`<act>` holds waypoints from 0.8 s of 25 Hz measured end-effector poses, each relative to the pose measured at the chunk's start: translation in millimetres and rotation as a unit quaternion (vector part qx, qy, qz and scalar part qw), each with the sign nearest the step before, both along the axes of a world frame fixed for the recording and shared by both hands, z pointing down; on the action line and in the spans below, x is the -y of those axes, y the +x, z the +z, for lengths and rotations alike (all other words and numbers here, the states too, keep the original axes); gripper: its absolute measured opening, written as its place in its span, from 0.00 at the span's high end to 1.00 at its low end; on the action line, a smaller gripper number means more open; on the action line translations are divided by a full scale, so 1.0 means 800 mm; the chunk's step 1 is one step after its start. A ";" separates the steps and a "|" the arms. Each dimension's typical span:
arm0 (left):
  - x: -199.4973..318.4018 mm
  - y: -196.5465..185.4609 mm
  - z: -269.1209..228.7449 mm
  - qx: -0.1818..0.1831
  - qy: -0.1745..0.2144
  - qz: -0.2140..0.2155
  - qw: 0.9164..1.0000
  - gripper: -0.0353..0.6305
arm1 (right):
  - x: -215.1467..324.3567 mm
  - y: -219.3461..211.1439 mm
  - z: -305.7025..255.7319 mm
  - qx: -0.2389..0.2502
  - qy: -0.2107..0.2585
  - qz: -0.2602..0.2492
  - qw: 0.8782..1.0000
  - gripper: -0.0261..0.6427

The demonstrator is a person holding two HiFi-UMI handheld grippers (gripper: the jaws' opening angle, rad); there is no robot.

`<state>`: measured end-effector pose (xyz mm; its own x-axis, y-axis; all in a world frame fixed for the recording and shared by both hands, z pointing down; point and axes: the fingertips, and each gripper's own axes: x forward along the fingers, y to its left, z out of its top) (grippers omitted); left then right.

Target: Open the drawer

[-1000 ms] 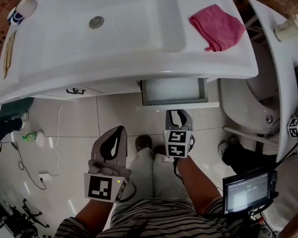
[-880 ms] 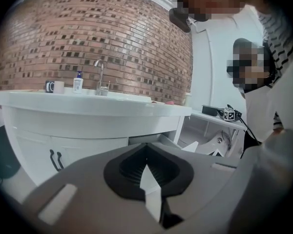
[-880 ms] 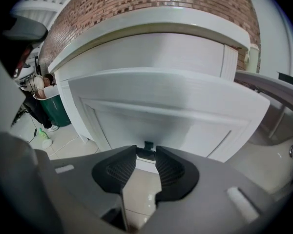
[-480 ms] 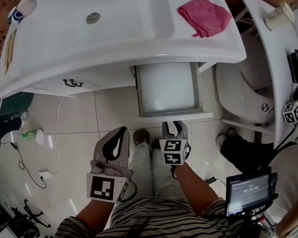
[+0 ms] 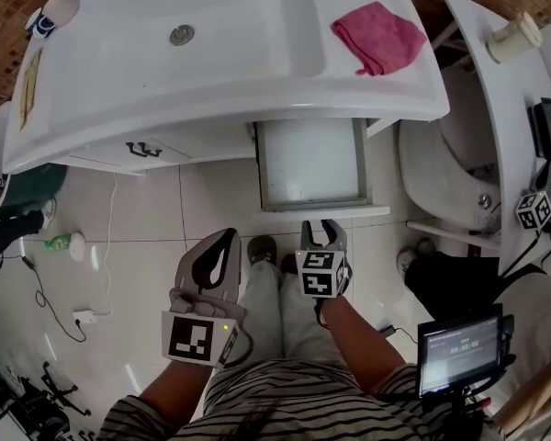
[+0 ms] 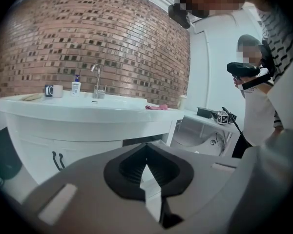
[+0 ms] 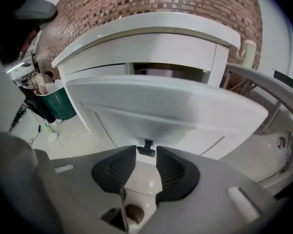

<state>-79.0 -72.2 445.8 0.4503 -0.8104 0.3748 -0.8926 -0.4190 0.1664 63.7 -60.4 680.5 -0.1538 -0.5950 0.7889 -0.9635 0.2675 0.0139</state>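
The white drawer (image 5: pixel 312 163) under the sink counter stands pulled far out, and its inside looks empty. In the right gripper view its front panel (image 7: pixel 161 111) fills the middle, with a small dark handle (image 7: pixel 146 149) at the lower edge. My right gripper (image 5: pixel 321 230) sits just in front of that panel. Its jaws are opening, and the handle lies just beyond the right gripper's tips (image 7: pixel 146 156), not pinched. My left gripper (image 5: pixel 222 244) hangs over the floor to the left, shut on nothing, its tips (image 6: pixel 146 147) meeting.
A pink cloth (image 5: pixel 378 37) lies on the white sink counter (image 5: pixel 119 81). Two dark cabinet handles (image 5: pixel 144 149) are left of the drawer. A white fixture (image 5: pixel 459 154) stands close on the right. A bottle (image 5: pixel 64 244) and cables lie on the tiled floor at left. My legs are below the drawer.
The drawer has slid from barely open to far out toward me, and my right gripper has drawn back with it. My left gripper has shifted slightly.
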 end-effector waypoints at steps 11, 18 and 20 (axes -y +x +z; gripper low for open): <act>-0.058 -0.003 -0.184 0.015 0.049 -0.022 0.998 0.92 | -0.052 -0.005 -0.296 0.072 0.108 -0.079 0.988 0.90; -0.129 -0.013 -0.263 0.021 0.083 -0.023 0.996 0.92 | -0.087 -0.029 -0.453 0.098 0.189 -0.106 0.971 0.96; -0.158 -0.017 -0.269 0.018 0.089 -0.018 0.996 0.92 | -0.109 -0.038 -0.474 0.099 0.199 -0.108 0.969 0.96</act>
<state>-93.0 54.2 230.9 0.4090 -0.8808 0.2387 -0.9115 -0.4068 0.0605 33.7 26.6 301.4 -0.4333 -0.7831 0.4461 -0.8798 0.4749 -0.0210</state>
